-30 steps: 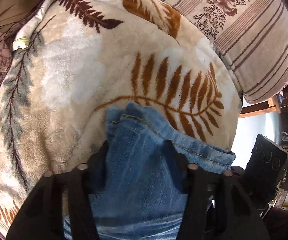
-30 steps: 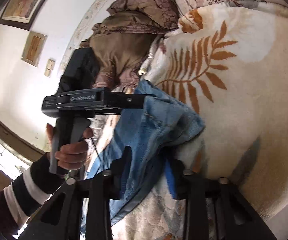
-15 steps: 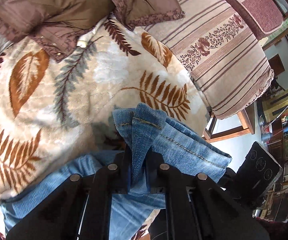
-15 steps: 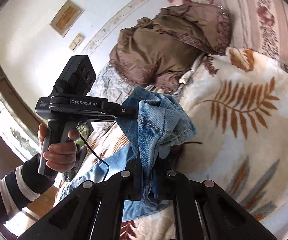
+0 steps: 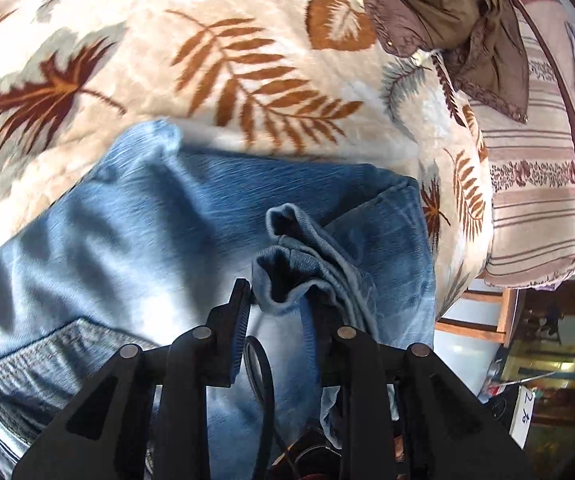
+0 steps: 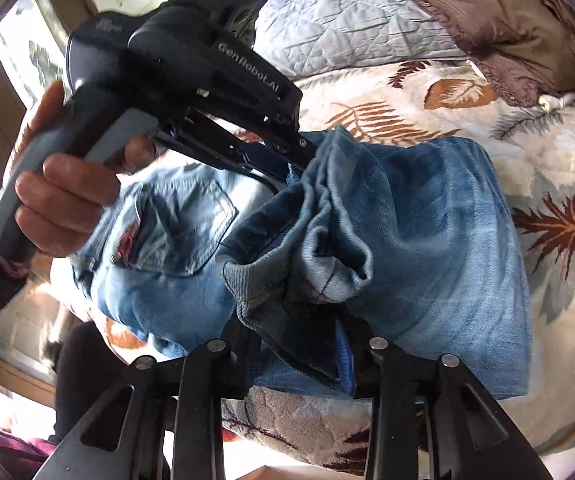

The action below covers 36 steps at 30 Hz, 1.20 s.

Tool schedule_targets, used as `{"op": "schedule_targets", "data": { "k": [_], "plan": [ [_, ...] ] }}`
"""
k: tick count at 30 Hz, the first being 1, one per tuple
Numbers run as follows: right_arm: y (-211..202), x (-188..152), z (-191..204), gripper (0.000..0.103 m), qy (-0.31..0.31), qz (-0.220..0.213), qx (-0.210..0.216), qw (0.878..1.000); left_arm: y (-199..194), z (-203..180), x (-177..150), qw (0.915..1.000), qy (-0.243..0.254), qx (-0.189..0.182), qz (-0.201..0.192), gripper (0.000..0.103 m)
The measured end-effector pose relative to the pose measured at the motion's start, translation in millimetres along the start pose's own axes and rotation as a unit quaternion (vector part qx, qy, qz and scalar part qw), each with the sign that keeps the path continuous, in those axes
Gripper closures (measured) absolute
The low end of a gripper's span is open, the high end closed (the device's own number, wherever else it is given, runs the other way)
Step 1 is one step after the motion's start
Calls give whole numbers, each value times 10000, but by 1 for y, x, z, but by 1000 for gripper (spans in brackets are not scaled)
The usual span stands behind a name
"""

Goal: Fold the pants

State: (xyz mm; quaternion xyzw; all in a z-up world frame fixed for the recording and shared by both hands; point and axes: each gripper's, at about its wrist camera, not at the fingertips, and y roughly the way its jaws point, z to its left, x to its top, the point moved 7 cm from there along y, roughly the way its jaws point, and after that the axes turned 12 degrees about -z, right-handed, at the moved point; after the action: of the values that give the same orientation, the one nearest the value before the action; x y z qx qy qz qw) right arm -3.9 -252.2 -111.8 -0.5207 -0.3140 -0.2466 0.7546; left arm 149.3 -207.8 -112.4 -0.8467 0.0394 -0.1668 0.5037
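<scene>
Blue jeans lie on a leaf-patterned blanket, seat and back pocket toward the near edge. The leg hems are carried over the upper part of the pants. My left gripper stands with its jaws a little apart and the bunched hem between them. In the right wrist view the left gripper holds the hem's far corner. My right gripper has the near hem between its fingers, jaws partly apart.
A brown garment lies crumpled at the far end of the bed. A striped cushion lies beside it, a grey quilt behind. The bed's edge and wooden furniture show at the right of the left wrist view.
Both grippers have carried the leg hems from the far end back over the seat of the jeans. The jaws, pinched tight half a second ago, now stand a little wider.
</scene>
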Motion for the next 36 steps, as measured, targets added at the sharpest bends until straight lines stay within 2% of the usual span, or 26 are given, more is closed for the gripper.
{"op": "schedule_targets", "data": {
  "k": [3,5,7,9,11,13,17,21,24,26,29,31,33,34,35,36],
  "plan": [
    [-27,0,11,58,-226,-160,60,9996,-28,15,-4,9993,-178,-117,-310,82],
    [-54,6,7,55,-170,-394,-50,9991,-55,23,-6,9977,-349,-272,-506,80],
    [-84,13,-9,49,326,-725,51,9968,-85,29,-9,9960,-459,-338,-688,78],
    [-106,21,-36,36,997,-995,-13,9900,-118,33,-15,9947,-467,-184,-892,72],
    [-117,21,-61,36,1571,-1121,-23,9812,-143,32,-25,9941,-347,22,-1029,48],
    [-115,20,-80,36,1990,-1147,-1,9733,-154,29,-33,9931,-295,24,-1135,37],
    [-94,9,-100,36,2966,-969,256,9497,-126,14,-41,9946,-293,-242,-967,29],
    [-78,-3,-112,36,3570,-793,287,9303,-55,10,-38,9974,-551,-132,-452,29],
    [-80,-12,-121,36,3868,-774,210,9187,-14,13,-35,9959,-868,-150,-194,29],
    [-83,-18,-128,36,4153,-827,196,9057,-2,9,-33,9941,-1022,-316,-202,29],
    [-83,-26,-132,36,4566,-858,452,8844,1,-4,-33,9922,-1044,-641,-245,29],
    [-74,-29,-130,36,4704,-765,612,8770,3,-8,-33,9935,-931,-609,-246,29],
    [-57,-29,-129,36,4662,-568,649,8805,5,-9,-31,9943,-884,-539,-259,29],
    [-49,-30,-130,39,4716,-492,626,8782,6,-10,-29,9944,-867,-541,-281,33],
    [-40,-29,-130,49,4773,-461,754,8743,5,-13,-27,9943,-856,-558,-293,51],
    [-35,-25,-130,85,4721,-438,826,8766,3,-16,-26,9938,-873,-603,-333,65]
  ]
}}
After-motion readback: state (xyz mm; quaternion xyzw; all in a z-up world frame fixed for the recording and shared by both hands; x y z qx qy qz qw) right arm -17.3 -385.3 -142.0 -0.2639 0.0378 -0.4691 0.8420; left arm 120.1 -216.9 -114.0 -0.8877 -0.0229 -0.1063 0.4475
